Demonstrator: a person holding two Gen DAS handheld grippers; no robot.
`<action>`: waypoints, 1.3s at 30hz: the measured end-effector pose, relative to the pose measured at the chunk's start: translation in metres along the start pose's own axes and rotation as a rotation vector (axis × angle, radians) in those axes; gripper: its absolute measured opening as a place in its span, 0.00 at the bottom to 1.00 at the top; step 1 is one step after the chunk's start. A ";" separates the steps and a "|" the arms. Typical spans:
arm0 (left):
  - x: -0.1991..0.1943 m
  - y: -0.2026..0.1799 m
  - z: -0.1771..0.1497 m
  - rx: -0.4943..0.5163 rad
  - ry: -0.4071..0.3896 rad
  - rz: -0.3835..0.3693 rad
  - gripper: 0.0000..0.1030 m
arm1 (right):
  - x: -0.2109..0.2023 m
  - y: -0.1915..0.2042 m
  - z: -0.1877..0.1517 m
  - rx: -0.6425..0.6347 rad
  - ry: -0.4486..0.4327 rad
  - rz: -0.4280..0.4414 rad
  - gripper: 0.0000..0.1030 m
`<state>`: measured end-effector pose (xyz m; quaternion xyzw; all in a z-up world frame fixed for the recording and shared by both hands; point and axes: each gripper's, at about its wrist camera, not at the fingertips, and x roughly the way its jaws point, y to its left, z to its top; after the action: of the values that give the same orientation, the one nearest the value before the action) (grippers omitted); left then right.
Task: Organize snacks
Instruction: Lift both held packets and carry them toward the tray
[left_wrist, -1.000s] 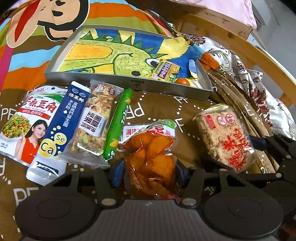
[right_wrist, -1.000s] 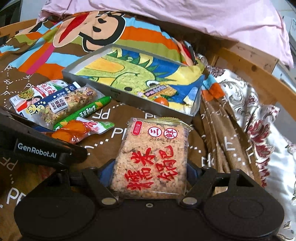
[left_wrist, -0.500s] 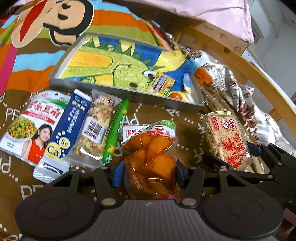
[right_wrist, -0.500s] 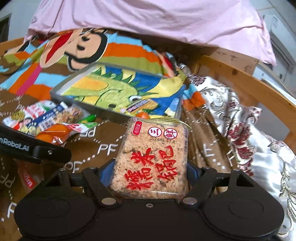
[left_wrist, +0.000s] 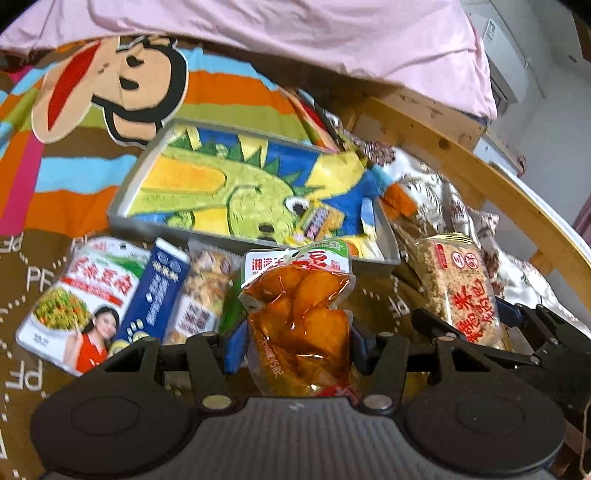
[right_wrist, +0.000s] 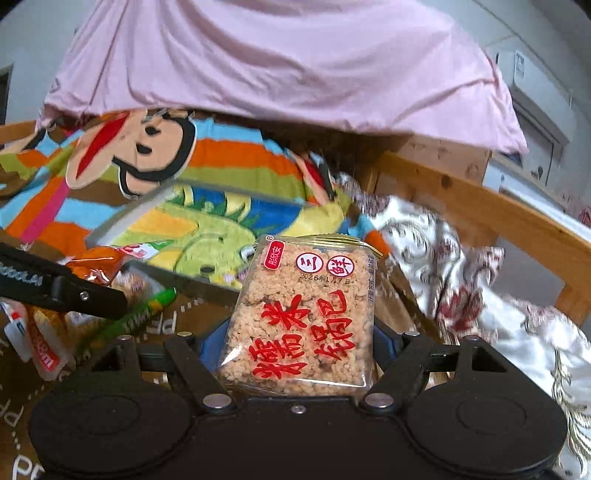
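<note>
Low centre of the left wrist view: left gripper (left_wrist: 297, 341) clamped on an orange pouch (left_wrist: 299, 321), blue pads pressing both sides. Low centre of the right wrist view: right gripper (right_wrist: 295, 341) clamped on a rice cake pack (right_wrist: 301, 317), wide pack filling the jaws. Both packs appear to be clear of the brown cloth. Step, by my reading: carry phase, two snacks picked and headed for the tray (left_wrist: 122, 206), which sits mid-frame above the pouch with a dinosaur towel lining it. Next move calls for reaching both packs over the near tray wall, then lowering onto free towel; a few small items already lie at the tray's right end. Left on the cloth, lower left of the left view: white packet (left_wrist: 79, 295), blue sachet (left_wrist: 155, 291), nut bar (left_wrist: 203, 291), green stick (left_wrist: 231, 310) mostly hidden behind the pouch. Hard to read: tray contents blurred, pouch's lower end cut off by the gripper body, no hand visible.
</note>
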<state>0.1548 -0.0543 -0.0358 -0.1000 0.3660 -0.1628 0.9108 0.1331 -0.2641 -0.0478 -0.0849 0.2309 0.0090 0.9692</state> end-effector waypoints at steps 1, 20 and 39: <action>0.000 0.001 0.002 0.001 -0.013 0.004 0.58 | 0.000 0.001 0.001 0.000 -0.016 0.001 0.76; 0.026 0.031 0.029 -0.060 -0.104 0.056 0.58 | 0.052 0.014 0.022 0.031 -0.175 0.016 0.76; 0.097 0.060 0.098 -0.008 -0.125 0.107 0.58 | 0.130 0.031 0.055 0.045 -0.212 0.016 0.76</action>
<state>0.3025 -0.0285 -0.0451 -0.0937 0.3139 -0.1058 0.9389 0.2722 -0.2271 -0.0628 -0.0600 0.1279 0.0205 0.9897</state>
